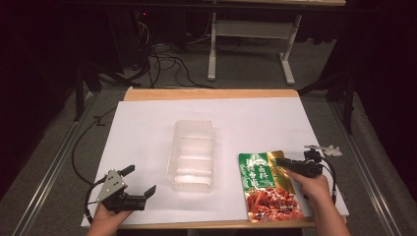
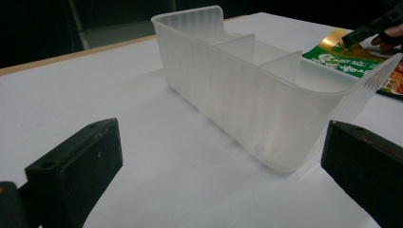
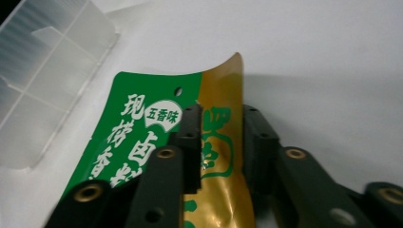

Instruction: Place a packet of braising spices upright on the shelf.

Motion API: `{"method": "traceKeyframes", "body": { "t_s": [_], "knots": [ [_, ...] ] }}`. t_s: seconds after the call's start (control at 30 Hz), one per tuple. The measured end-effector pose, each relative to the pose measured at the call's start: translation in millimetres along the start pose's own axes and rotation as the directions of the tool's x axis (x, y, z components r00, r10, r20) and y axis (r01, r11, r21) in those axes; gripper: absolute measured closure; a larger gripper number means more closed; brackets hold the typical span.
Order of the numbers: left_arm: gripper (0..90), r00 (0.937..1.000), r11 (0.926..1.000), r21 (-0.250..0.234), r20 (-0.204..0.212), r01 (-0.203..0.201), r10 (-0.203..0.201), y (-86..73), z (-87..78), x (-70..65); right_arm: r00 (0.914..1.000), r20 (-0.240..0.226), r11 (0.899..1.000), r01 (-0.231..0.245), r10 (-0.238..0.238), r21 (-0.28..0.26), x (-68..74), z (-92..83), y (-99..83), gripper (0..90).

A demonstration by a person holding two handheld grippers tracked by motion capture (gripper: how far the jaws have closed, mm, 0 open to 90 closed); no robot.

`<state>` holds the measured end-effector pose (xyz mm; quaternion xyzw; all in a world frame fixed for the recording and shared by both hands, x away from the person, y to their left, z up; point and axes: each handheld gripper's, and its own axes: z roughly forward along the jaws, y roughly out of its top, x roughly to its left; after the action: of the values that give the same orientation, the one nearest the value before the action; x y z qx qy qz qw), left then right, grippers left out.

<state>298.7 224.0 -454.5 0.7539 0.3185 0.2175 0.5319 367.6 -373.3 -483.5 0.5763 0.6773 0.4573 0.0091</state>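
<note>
**Right gripper pinches the snack pouch**

From above, we see the clear divided tray (image 1: pixel 192 155) empty at mid-table, the snack pouch (image 1: pixel 267 187) lying right of it.

Our left gripper (image 2: pixel 221 166) stands spread before the tray (image 2: pixel 247 90).

Our right gripper (image 3: pixel 221 128) pinches the pouch's (image 3: pixel 142 118) gold edge.

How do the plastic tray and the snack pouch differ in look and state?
The tray is clear, rigid, divided and empty; the pouch is flat, opaque, printed green, gold and red. The tray stands untouched; the right gripper pinches the pouch's curled top edge. Both rest on the white table.
</note>
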Motion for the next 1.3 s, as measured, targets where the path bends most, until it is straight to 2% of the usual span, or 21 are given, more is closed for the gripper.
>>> {"method": "traceKeyframes", "body": {
  "t_s": [0.07, 0.23, 0.37, 0.4, 0.53, 0.63, 0.67, 0.77, 0.8, 0.83, 0.87, 0.93, 0.97, 1.0, 1.07, 1.1, 1.13, 1.17, 1.23, 1.27, 1.3],
  "knots": [
    [0.6, 1.0000, 1.0000, -0.001, 0.000, 0.000, 0.000, 0.5, 0.8, 0.3, 0.9987, 0.009, 0.999, 0.049, -0.049, -0.012, 4.5, -5.3, -0.9, 90.0],
    [0.7, 0.9999, 0.9999, -0.013, -0.011, 0.004, -0.004, 2.9, 3.3, 1.4, 0.9922, 0.017, 0.990, 0.124, -0.124, -0.064, 16.1, -13.2, -2.4, 90.0],
    [0.7, 0.9998, 0.9998, -0.020, -0.018, 0.007, -0.007, 4.8, 5.0, 2.0, 0.9895, 0.019, 0.984, 0.144, -0.143, -0.101, 25.2, -20.9, -3.0, 90.0],
    [0.7, 0.9998, 0.9998, -0.021, -0.020, 0.008, -0.008, 5.6, 6.7, 2.4, 0.9866, 0.017, 0.978, 0.163, -0.162, -0.130, 29.5, -26.0, -2.8, 90.0],
    [0.7, 0.9999, 0.9998, -0.017, -0.014, 0.006, -0.006, 6.6, 10.5, 2.7, 0.9844, 0.005, 0.966, 0.174, -0.176, -0.191, 39.6, -39.2, -2.9, 90.0],
    [0.7, 0.9999, 0.9997, -0.023, -0.010, 0.006, -0.006, 7.3, 12.3, 2.3, 0.9810, -0.008, 0.951, 0.186, -0.194, -0.249, 48.3, -51.1, -2.2, 90.0],
    [0.7, 0.9999, 0.9997, -0.023, -0.010, 0.006, -0.006, 7.3, 12.3, 2.3, 0.9810, -0.008, 0.951, 0.186, -0.194, -0.249, 48.3, -51.1, -2.2, 90.0],
    [0.8, 1.0000, 0.9997, -0.024, -0.006, 0.005, -0.005, 7.7, 12.9, 2.6, 0.9764, -0.005, 0.934, 0.205, -0.216, -0.292, 58.1, -59.6, -1.0, 90.0],
    [0.8, 1.0000, 0.9997, -0.024, -0.005, 0.005, -0.005, 7.8, 13.0, 2.8, 0.9738, -0.002, 0.924, 0.215, -0.227, -0.317, 64.3, -64.8, 0.4, 90.0],
    [0.8, 1.0000, 0.9997, -0.024, -0.005, 0.005, -0.005, 7.8, 13.0, 2.8, 0.9738, -0.002, 0.924, 0.215, -0.227, -0.317, 64.3, -64.8, 0.4, 90.0],
    [0.8, 1.0000, 0.9997, -0.025, -0.006, 0.004, -0.005, 7.9, 12.5, 3.2, 0.9709, -0.003, 0.911, 0.224, -0.239, -0.345, 69.8, -69.6, 1.8, 90.0],
    [0.8, 1.0000, 0.9996, -0.028, -0.007, 0.005, -0.005, 7.9, 12.1, 3.2, 0.9674, -0.002, 0.900, 0.235, -0.253, -0.368, 75.1, -74.3, 3.3, 90.0],
    [0.8, 1.0000, 0.9996, -0.028, -0.007, 0.005, -0.005, 7.9, 12.1, 3.2, 0.9674, -0.002, 0.900, 0.235, -0.253, -0.368, 75.1, -74.3, 3.3, 90.0],
    [0.8, 1.0000, 0.9996, -0.027, -0.008, 0.006, -0.006, 7.9, 11.9, 3.4, 0.9663, -0.002, 0.895, 0.238, -0.257, -0.377, 77.0, -76.1, 3.8, 90.0],
    [0.8, 1.0000, 0.9996, -0.027, -0.008, 0.004, -0.004, 7.8, 11.5, 3.5, 0.9630, 0.002, 0.881, 0.247, -0.270, -0.404, 82.7, -82.0, 5.7, 90.0],
    [0.8, 1.0000, 0.9996, -0.026, -0.008, 0.004, -0.004, 7.9, 11.4, 3.4, 0.9594, 0.009, 0.868, 0.259, -0.282, -0.425, 86.0, -85.9, 7.0, 90.0],
    [0.8, 1.0000, 0.9996, -0.028, -0.008, 0.004, -0.005, 7.8, 11.6, 3.3, 0.9594, 0.009, 0.868, 0.259, -0.282, -0.425, 86.0, -85.9, 7.0, 90.0],
    [0.8, 1.0000, 0.9996, -0.028, -0.006, 0.003, -0.003, 7.8, 11.8, 3.2, 0.9564, 0.016, 0.856, 0.268, -0.292, -0.443, 90.3, -90.4, 8.1, 90.0],
    [0.8, 1.0000, 0.9997, -0.026, -0.006, 0.004, -0.004, 7.8, 12.2, 3.0, 0.9507, 0.023, 0.839, 0.284, -0.309, -0.464, 94.8, -95.2, 9.3, 90.0],
    [0.8, 1.0000, 0.9997, -0.026, -0.006, 0.004, -0.004, 7.8, 12.2, 3.0, 0.9507, 0.023, 0.839, 0.284, -0.309, -0.464, 94.8, -95.2, 9.3, 90.0],
    [0.8, 1.0000, 0.9997, -0.023, -0.006, 0.002, -0.002, 7.8, 12.2, 3.1, 0.9484, 0.027, 0.832, 0.290, -0.316, -0.473, 97.4, -97.5, 9.8, 90.0]
  ]
}}
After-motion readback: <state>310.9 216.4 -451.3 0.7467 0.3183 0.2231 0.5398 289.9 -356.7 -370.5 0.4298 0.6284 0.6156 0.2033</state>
